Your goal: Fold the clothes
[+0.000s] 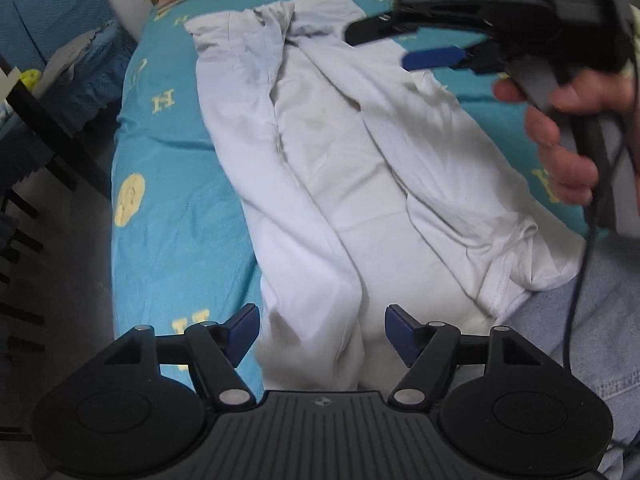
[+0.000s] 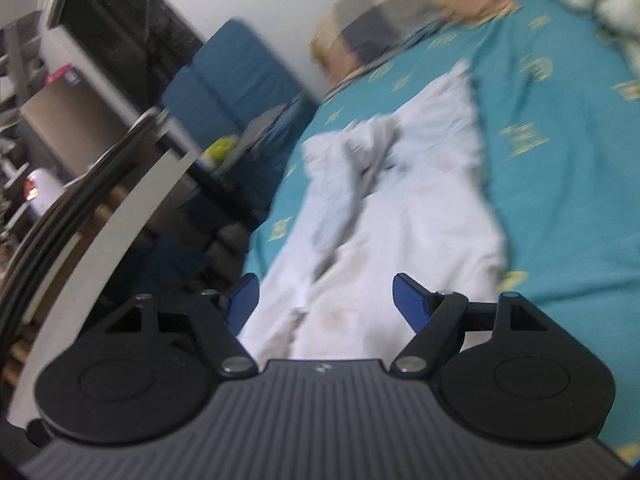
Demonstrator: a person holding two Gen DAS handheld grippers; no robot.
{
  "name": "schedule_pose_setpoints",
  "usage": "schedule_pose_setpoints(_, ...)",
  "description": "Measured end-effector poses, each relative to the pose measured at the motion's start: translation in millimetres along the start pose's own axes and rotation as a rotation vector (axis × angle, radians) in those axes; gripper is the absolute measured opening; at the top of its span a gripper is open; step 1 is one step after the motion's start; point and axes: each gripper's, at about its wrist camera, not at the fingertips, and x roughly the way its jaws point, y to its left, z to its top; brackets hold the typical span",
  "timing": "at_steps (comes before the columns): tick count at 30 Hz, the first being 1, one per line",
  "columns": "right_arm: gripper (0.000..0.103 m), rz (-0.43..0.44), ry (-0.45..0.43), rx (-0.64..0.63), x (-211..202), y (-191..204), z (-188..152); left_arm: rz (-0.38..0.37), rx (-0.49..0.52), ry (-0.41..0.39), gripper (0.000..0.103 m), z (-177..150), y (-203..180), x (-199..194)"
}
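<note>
Fingers of both grippers stand apart with nothing clamped: left gripper (image 1: 322,334) hangs over the near end of the garment, right gripper (image 2: 324,306) likewise, blue pads clear of the cloth in each view. Bed (image 1: 176,168), largest item, turquoise sheet with yellow motifs, fills both views; its far side is cut off at 3 o'clock. White garment (image 1: 340,168), the clothing to fold, lies lengthwise on the sheet from 12 to 6 o'clock, side panels turned in, seams and a hem showing at 4 o'clock; in the right wrist view (image 2: 404,200) it is blurred and its creases hard to read. Patchwork pillow (image 2: 404,12) at 12 o'clock, half cropped in the left view. Blue chair or cushion (image 2: 236,76) at 10 o'clock beside the bed; shelving and clutter at 9 o'clock, indistinct. Left view alone shows the right gripper from outside, at 2 o'clock, a hand (image 1: 568,136) round its handle, and denim (image 1: 616,320) at 4 o'clock.
</note>
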Motion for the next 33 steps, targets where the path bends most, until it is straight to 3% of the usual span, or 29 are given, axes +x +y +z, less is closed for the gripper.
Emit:
schedule_pose_setpoints(8,0.076,0.064,0.1,0.021,71,-6,35,0.02,0.067,0.122,0.057,-7,-11,29)
schedule_pose_setpoints(11,0.074,0.064,0.121,0.034,102,-14,43,0.024,0.075,0.158,0.035,-9,-11,37)
schedule_pose_setpoints(13,0.07,0.065,0.131,0.044,122,-21,44,0.04,0.075,0.172,0.01,-10,-10,42)
schedule_pose_setpoints(16,0.064,0.078,0.138,0.031,143,-23,47,0.035,0.045,0.14,0.007,-6,-8,34)
schedule_pose_setpoints(18,0.048,0.088,0.115,0.001,149,-20,51,0.025,0.039,0.118,0.005,-6,-12,24)
schedule_pose_setpoints(19,0.024,0.089,0.109,-0.01,150,-18,54,0.004,0.031,0.12,0.005,-6,-14,20)
schedule_pose_setpoints(20,0.007,0.089,0.106,-0.018,151,-17,57,-0.023,0.027,0.12,0.005,-7,-17,15)
schedule_pose_setpoints(23,0.004,0.104,0.077,-0.022,143,-13,68,-0.058,0.04,0.087,0.004,-8,-32,-4)
schedule_pose_setpoints(27,0.004,0.082,0.006,-0.014,124,-15,89,-0.135,-0.024,0.07,0.005,-3,-39,-13)
schedule_pose_setpoints(31,0.004,0.007,-0.014,-0.018,121,-30,96,-0.143,-0.057,0.109,0.007,-1,-47,12)
schedule_pose_setpoints(33,0.004,-0.025,0.01,-0.005,125,-40,91,-0.155,-0.078,0.144,0.014,-3,-46,31)
